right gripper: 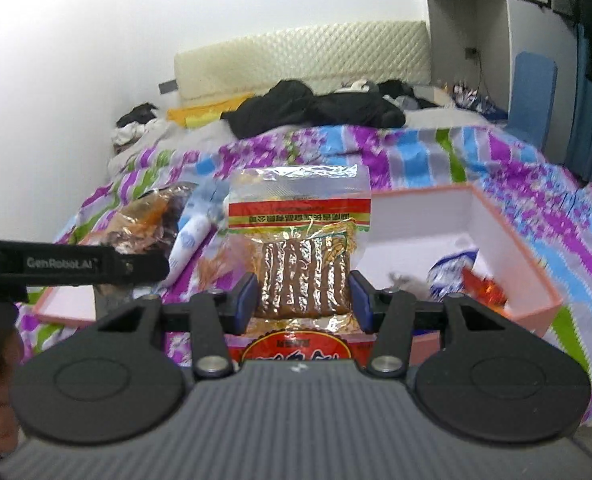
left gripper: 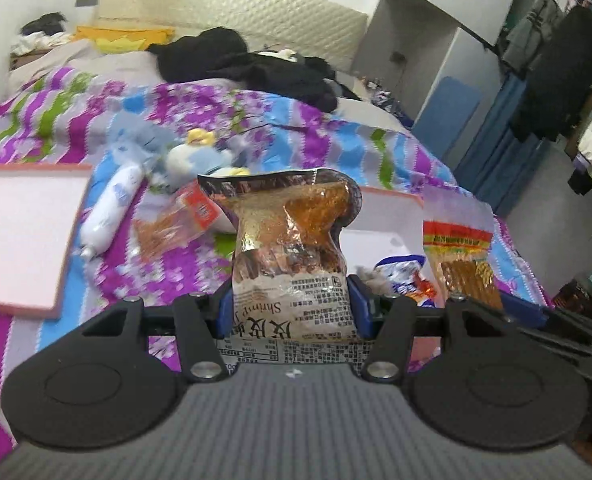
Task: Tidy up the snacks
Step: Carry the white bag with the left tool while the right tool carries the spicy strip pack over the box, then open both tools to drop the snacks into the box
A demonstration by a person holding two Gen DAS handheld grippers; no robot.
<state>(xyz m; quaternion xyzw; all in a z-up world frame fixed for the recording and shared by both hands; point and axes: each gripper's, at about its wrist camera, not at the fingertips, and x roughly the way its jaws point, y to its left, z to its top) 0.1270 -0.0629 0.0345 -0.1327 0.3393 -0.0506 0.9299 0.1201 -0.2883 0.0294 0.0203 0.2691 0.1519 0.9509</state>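
Left wrist view: left gripper [left gripper: 293, 304], jaws clamped on a shrimp snack bag [left gripper: 296, 248] held upright above the bed [left gripper: 336, 136]. Behind the bag lies the pink box [left gripper: 392, 208]; to the box's left on the bed lie a pink lid [left gripper: 23, 236], a white tube [left gripper: 111, 208], a plush toy [left gripper: 199, 156] and an orange packet [left gripper: 167, 228].

Right wrist view: right gripper [right gripper: 302, 300], jaws clamped on a red-banded sausage packet [right gripper: 300, 256], just left of the box [right gripper: 512, 256]. Only here is the box's inside clear, with a blue-white wrapper [right gripper: 452, 272] and an orange-red wrapper [right gripper: 484, 288] in it.
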